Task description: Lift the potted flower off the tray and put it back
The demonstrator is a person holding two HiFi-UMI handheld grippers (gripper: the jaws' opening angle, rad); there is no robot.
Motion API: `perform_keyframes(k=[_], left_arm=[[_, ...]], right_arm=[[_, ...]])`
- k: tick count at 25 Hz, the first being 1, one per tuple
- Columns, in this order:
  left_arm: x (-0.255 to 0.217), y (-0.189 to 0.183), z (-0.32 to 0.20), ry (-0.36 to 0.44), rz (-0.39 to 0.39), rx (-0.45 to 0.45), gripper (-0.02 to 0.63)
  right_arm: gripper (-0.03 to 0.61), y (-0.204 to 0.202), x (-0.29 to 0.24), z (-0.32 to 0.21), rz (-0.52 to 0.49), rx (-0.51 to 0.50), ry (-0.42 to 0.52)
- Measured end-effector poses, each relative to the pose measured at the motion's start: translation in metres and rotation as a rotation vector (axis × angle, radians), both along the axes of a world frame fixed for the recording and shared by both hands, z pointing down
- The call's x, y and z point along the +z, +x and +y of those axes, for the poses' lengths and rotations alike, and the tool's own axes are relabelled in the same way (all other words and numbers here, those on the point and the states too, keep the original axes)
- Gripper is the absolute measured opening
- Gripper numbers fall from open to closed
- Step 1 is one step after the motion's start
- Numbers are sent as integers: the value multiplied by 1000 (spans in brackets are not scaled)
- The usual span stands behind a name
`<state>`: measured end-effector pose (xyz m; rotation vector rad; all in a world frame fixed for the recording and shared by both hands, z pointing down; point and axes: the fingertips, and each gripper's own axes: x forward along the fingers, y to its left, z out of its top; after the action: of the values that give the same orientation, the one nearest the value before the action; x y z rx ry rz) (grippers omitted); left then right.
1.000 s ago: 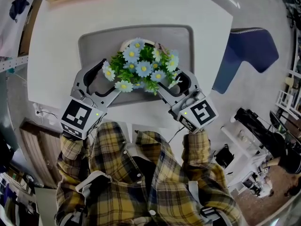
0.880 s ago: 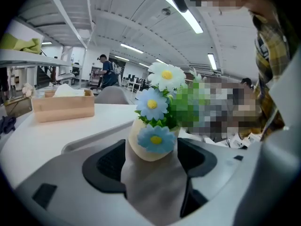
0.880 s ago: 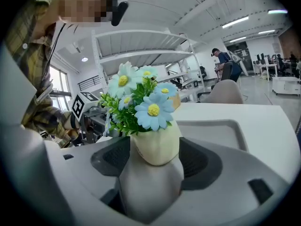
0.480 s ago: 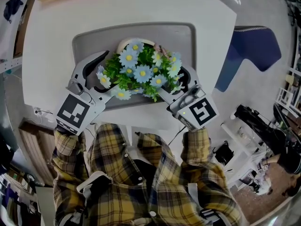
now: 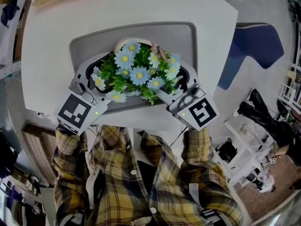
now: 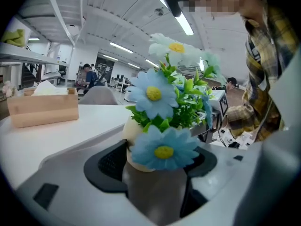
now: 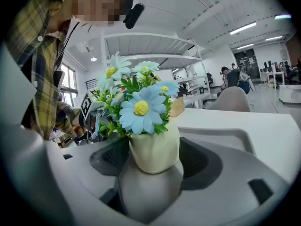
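Left gripper [image 6: 155, 166] has slid in toward the flowers since a second ago, right gripper [image 7: 155, 161] barely shifted. Cream round pot of blue artificial daisies with green leaves [image 5: 138, 69] stands upright on the grey plastic tray [image 5: 181, 36], tray on the white table [image 5: 141, 8]. Both claws flank it from the near side. Right jaws spread wide, pot between them, pads just beside its walls. Left jaws wide too, pot between them, no visible squeeze

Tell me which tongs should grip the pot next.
Right, probably. The right tongs straddle the pot with its body bare between them; between the left tongs a flower hangs in front of it and could get pinched.
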<state>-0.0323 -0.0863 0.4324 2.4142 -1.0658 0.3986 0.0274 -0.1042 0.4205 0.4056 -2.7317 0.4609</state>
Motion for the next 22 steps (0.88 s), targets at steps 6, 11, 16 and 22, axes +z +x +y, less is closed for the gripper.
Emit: perform_keyframes(k=[6,11,16,22], left_arm=[[-1,0,0,-9,8,-16,330],[-3,0,0,-9,17,-23,330],[-8,-1,-1,-4,25,-31,330],[-17,-3,-5,25,23,-31,330]], right_arm=[[318,-3,-1,1,-17,15,4],[314,-3,-4,2,-22,24,-2],[313,-4,-8,1,-31,32,-2],[313,-6,-17,-2,-35,34,24]])
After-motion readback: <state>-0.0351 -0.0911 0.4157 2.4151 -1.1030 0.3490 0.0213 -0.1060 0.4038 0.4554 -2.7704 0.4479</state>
